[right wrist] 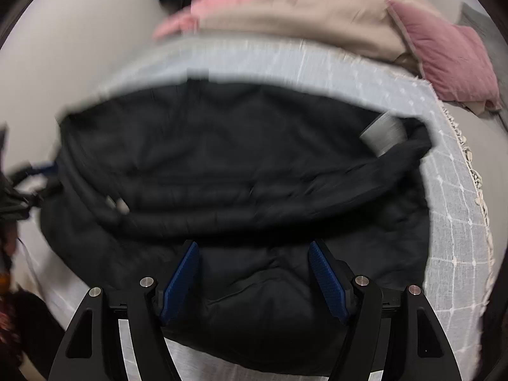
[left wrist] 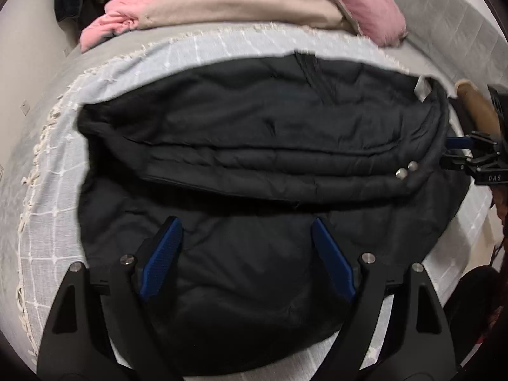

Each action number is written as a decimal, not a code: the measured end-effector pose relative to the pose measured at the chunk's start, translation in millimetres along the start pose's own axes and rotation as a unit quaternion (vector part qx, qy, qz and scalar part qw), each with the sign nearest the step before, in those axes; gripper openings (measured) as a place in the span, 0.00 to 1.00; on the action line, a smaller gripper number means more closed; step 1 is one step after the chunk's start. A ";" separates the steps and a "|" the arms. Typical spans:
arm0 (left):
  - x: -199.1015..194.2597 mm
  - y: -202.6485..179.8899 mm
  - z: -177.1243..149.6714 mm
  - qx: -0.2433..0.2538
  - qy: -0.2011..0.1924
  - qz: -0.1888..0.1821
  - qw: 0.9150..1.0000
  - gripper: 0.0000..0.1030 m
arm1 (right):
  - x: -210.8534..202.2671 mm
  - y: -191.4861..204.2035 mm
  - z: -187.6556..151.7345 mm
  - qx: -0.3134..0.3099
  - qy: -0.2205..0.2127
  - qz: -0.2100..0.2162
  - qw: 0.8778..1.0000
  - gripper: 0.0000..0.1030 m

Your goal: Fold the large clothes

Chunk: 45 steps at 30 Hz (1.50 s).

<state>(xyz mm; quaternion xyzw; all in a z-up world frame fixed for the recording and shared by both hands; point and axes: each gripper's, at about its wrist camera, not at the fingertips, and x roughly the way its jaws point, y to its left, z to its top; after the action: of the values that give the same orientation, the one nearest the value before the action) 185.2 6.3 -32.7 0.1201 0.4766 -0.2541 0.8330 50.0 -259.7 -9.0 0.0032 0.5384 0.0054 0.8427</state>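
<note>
A black padded coat (left wrist: 254, 146) is lying across a checked throw (left wrist: 54, 222) on the bed (left wrist: 451, 31), already doubled: one thick layer is sitting folded over the other, its rolled edge running side to side through the middle, two metal snaps (left wrist: 406, 170) showing near one end. A pale label (left wrist: 424, 90) is peeking out at the far corner.

The left tongs (left wrist: 246, 231) are hanging over the near half of the coat, jaws standing wide apart with nothing between the blue pads (left wrist: 162, 260). The right tongs (right wrist: 254, 254) are doing the same from the other end, also open and empty, pointing steeply down at the near hem. Whether either pair is touching the fabric is hard to tell; the right view is smeared by motion.

The two pairs are sitting well apart along the coat, probably so each can take one end of the near edge and keep the bulky cloth level while lifting it. The wide jaws suit thick padding.

A heap of beige (left wrist: 254, 3) and pink bedding (left wrist: 127, 16) and a mauve pillow (left wrist: 374, 12) are lying beyond the throw, clear of the coat, leaving it room to be folded.
</note>
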 end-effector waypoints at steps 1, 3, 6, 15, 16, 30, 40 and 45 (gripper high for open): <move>6.7 -1.7 2.3 -0.001 0.006 0.001 1.000 0.82 | 8.6 6.5 2.5 -0.006 0.010 -0.010 1.000 0.71; 17.8 -3.6 9.3 -0.003 0.008 0.006 1.000 0.82 | 19.7 16.1 7.1 -0.016 0.016 -0.019 1.000 0.71; 24.7 -3.4 20.2 -0.019 0.001 0.007 1.000 0.82 | 28.9 31.6 18.8 -0.027 0.010 -0.009 1.000 0.71; 33.4 45.2 57.0 -0.162 -0.099 -0.042 0.981 0.82 | 26.6 11.5 69.1 0.073 -0.136 0.047 0.987 0.71; 34.8 55.3 55.0 -0.183 -0.108 -0.036 0.976 0.82 | 24.3 1.6 68.1 0.098 -0.165 0.054 0.980 0.71; 4.3 122.5 10.2 -0.253 -0.066 0.102 0.960 0.82 | -23.5 -86.9 25.2 0.175 -0.207 -0.118 0.955 0.71; 3.4 124.8 4.8 -0.264 -0.078 0.033 0.961 0.06 | 13.2 -159.6 -18.6 0.319 -0.128 0.001 0.939 0.07; -35.0 121.5 19.5 -0.248 -0.220 0.011 0.943 0.05 | -31.1 -136.2 2.1 0.262 -0.250 -0.040 0.931 0.07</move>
<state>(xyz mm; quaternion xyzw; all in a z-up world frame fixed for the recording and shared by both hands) 250.2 110.8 2.2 -0.1437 0.3279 -0.1388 0.9233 39.6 -396.3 18.6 0.2035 0.2927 -0.1705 0.9186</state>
